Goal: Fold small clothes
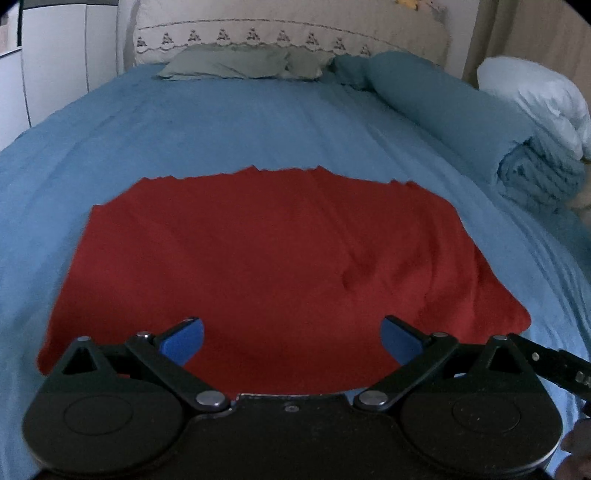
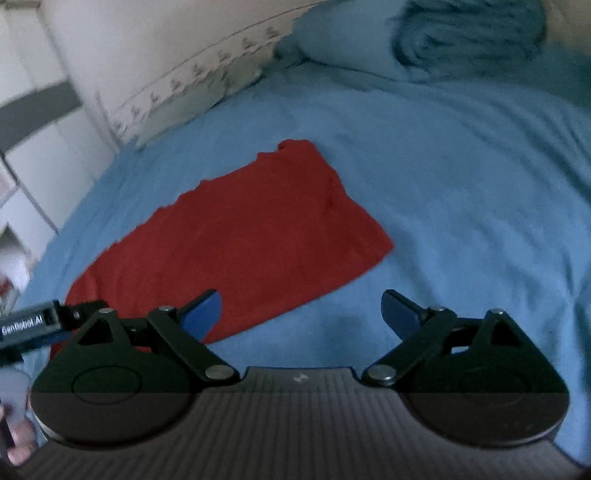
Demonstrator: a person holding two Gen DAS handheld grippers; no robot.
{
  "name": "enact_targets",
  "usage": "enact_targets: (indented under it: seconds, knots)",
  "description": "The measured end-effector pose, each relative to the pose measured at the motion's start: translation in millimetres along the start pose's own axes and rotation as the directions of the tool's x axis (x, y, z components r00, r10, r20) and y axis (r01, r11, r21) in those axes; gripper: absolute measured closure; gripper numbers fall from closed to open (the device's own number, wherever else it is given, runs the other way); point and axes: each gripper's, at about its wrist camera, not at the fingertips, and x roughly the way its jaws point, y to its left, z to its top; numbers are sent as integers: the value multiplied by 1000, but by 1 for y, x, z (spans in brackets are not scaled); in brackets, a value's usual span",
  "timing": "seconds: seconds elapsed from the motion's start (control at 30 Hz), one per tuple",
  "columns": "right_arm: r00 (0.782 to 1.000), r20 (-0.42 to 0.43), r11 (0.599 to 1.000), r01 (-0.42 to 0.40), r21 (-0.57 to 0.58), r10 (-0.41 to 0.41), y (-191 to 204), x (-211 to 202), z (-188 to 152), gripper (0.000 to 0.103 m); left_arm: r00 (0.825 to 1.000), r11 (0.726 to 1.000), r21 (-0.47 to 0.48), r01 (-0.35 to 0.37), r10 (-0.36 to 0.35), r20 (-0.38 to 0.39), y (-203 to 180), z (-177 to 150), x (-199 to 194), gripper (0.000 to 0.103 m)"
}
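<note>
A red cloth (image 1: 273, 254) lies flat on the blue bed sheet (image 1: 240, 122), spread in a rough rectangle with a jagged far edge. My left gripper (image 1: 291, 338) is open and empty, hovering over the cloth's near edge. The cloth also shows in the right wrist view (image 2: 243, 236), to the left. My right gripper (image 2: 301, 314) is open and empty, above the sheet just past the cloth's near right edge; its left pad (image 2: 205, 314) overlaps the cloth. The left gripper's body (image 2: 29, 325) shows at the far left of the right wrist view.
A rolled teal duvet (image 1: 461, 122) and a white pillow (image 1: 535, 99) lie along the bed's right side. A grey-green pillow (image 1: 229, 62) and an embroidered cream headboard cover (image 1: 288, 33) sit at the head. White cabinets (image 1: 55, 55) stand left of the bed.
</note>
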Motion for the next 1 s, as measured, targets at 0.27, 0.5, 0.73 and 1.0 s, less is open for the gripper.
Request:
enact_targets:
  seconds: [0.27, 0.5, 0.73, 1.0]
  knots:
    - [998, 69, 990, -19, 138, 9, -25, 35, -1, 12, 999, 999, -33, -12, 11, -35, 5, 9, 27, 0]
    - [993, 119, 981, -15, 192, -8, -30, 59, 9, 40, 999, 993, -112, -22, 19, -28, 17, 33, 53, 0]
    - [994, 109, 979, -7, 203, -15, -26, 54, 19, 73, 983, 990, -47, -133, 126, -133, 14, 49, 108, 0]
    - [981, 150, 987, -139, 76, 127, 73, 40, 81, 75, 986, 991, -34, -132, 127, -109, 50, 65, 67, 2]
